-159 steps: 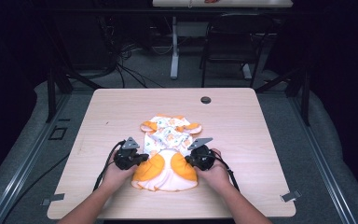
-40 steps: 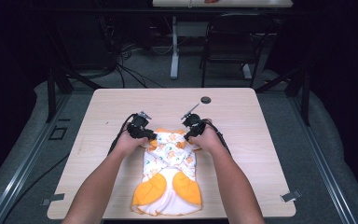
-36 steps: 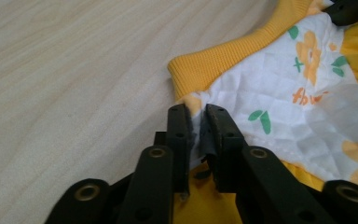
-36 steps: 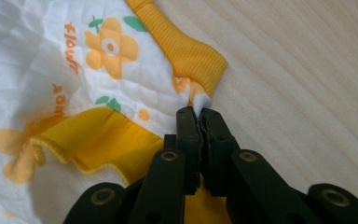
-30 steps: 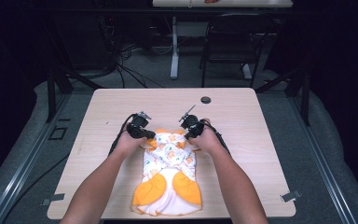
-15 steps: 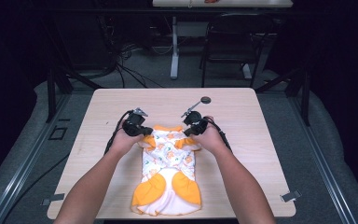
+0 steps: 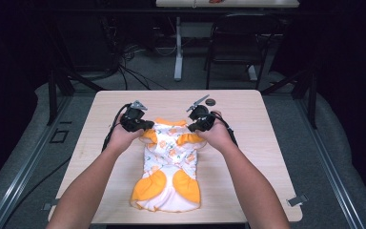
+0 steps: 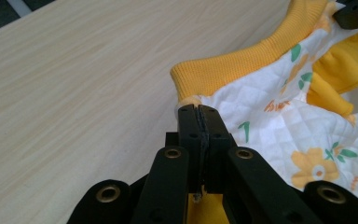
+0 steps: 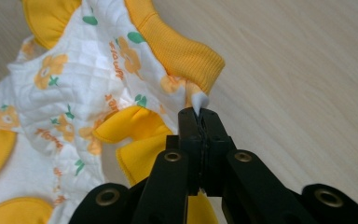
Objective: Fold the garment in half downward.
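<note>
A small quilted white garment (image 7: 170, 155) with orange flowers and yellow-orange trim lies lengthwise on the wooden table (image 7: 252, 143), its collar end away from me. My left gripper (image 7: 144, 126) is shut on the garment's top left corner, beside the ribbed collar (image 8: 233, 70). In the left gripper view its jaws (image 8: 198, 112) pinch the white cloth (image 8: 279, 116). My right gripper (image 7: 194, 128) is shut on the top right corner. The right gripper view shows its jaws (image 9: 199, 114) clamping a fold of the cloth (image 9: 88, 70). Both corners hang slightly above the table.
A small dark round object (image 7: 210, 101) lies on the table just behind my right gripper. The garment's orange-patched lower end (image 7: 167, 188) reaches close to the near table edge. A chair (image 7: 231, 45) and cables stand on the floor beyond the table.
Both hands have risen a little, lifting the garment's top corners off the table. Earlier my grippers were at the garment's orange lower end; they now hold the collar end.
</note>
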The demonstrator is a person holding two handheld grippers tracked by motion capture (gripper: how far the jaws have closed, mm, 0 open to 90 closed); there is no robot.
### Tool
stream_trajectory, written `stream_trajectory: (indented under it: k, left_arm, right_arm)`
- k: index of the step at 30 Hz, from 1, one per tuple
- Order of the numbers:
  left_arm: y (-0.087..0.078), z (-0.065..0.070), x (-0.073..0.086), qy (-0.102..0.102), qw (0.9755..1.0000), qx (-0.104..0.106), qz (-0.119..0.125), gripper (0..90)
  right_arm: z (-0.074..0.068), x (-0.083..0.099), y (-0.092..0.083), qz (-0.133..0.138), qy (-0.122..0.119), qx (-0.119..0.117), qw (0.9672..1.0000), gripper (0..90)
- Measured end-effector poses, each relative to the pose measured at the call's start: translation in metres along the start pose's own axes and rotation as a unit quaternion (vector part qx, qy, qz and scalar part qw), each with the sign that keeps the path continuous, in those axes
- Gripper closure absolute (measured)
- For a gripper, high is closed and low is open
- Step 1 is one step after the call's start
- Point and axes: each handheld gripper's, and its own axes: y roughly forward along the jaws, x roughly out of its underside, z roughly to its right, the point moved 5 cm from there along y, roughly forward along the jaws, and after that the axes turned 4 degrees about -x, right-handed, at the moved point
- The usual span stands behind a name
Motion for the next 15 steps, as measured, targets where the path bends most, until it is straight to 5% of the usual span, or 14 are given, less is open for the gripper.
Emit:
stream_trajectory:
  k: [15]
  left_arm:
    - [-0.022, -0.004, -0.024, 0.008, 0.9993, -0.017, 0.033, 89.2]
  right_arm:
    - [0.002, -0.024, -0.027, 0.028, -0.025, 0.029, 0.9989, 89.4]
